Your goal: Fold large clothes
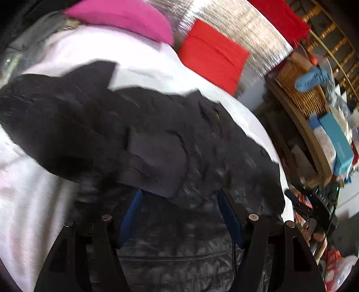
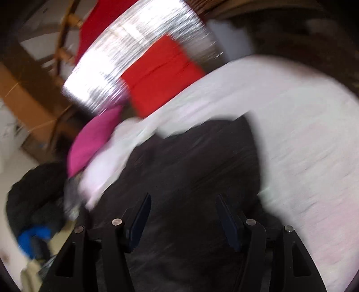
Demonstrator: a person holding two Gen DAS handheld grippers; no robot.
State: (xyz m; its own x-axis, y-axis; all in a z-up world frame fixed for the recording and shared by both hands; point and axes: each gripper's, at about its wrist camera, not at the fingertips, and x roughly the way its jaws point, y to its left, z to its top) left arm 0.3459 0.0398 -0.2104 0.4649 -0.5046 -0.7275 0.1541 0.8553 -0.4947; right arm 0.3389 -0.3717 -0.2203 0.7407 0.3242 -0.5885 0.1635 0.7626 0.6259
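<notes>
Our dark puffy jacket (image 1: 157,139) lies on the white bed (image 1: 33,202). It looks soft, light and slippery, so we grab its edge. Left hand-held gripper (image 1: 179,213) and right hand-held gripper (image 2: 182,220) gape wide, holding nothing.

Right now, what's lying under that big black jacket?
A white sheet shows around the black jacket, so the jacket rests on it. What lies directly beneath the jacket's middle is covered and cannot be seen.

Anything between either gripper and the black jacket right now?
Nothing visible. The black jacket lies on the white sheet directly beneath both open grippers, left and right. The pink pillow and red pillow sit beyond it, apart.
</notes>
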